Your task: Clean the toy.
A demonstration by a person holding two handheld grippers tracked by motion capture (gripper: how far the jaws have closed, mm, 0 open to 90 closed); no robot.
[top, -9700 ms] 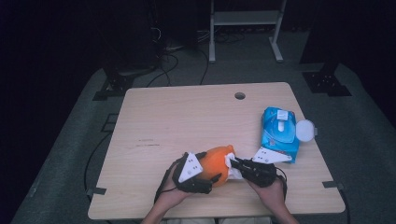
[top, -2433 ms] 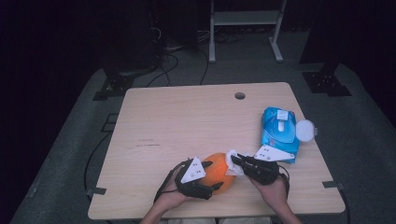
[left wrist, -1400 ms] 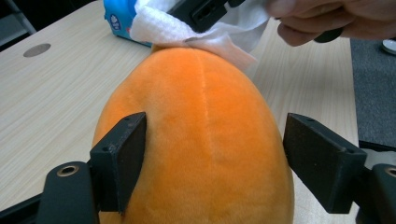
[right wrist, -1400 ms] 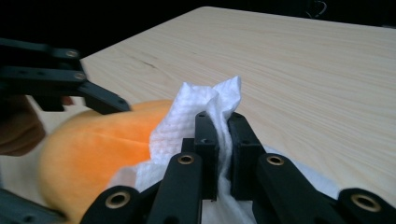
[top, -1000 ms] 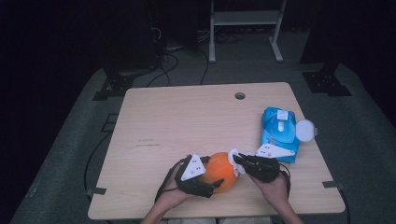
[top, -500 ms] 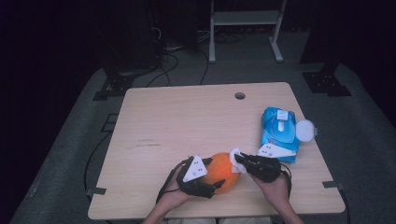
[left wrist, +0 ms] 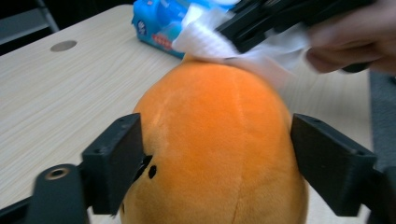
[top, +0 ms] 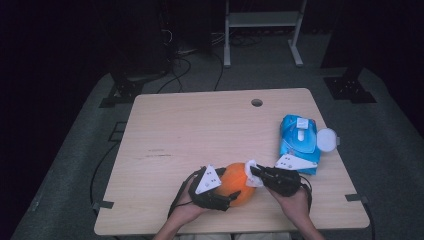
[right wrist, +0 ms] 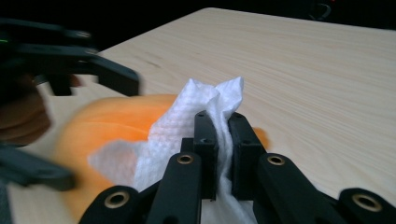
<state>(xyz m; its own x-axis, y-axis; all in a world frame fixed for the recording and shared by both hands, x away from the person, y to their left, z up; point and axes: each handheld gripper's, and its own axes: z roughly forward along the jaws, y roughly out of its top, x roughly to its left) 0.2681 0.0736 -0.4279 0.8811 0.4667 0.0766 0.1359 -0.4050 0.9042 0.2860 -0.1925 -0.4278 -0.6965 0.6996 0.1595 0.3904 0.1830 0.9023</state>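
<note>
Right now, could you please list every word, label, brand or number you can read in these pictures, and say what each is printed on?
No text can be read.
Blue wipes pack: it carries a white label on top in the high view and red and white print on its side in the left gripper view, all too small or blurred to read.
Orange plush toy, white wipe, table: no writing visible.

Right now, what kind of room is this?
Probably a dark recording studio or lab: a bare light wooden table on grey carpet, black cables across the floor, and black stand feet nearby.
</note>
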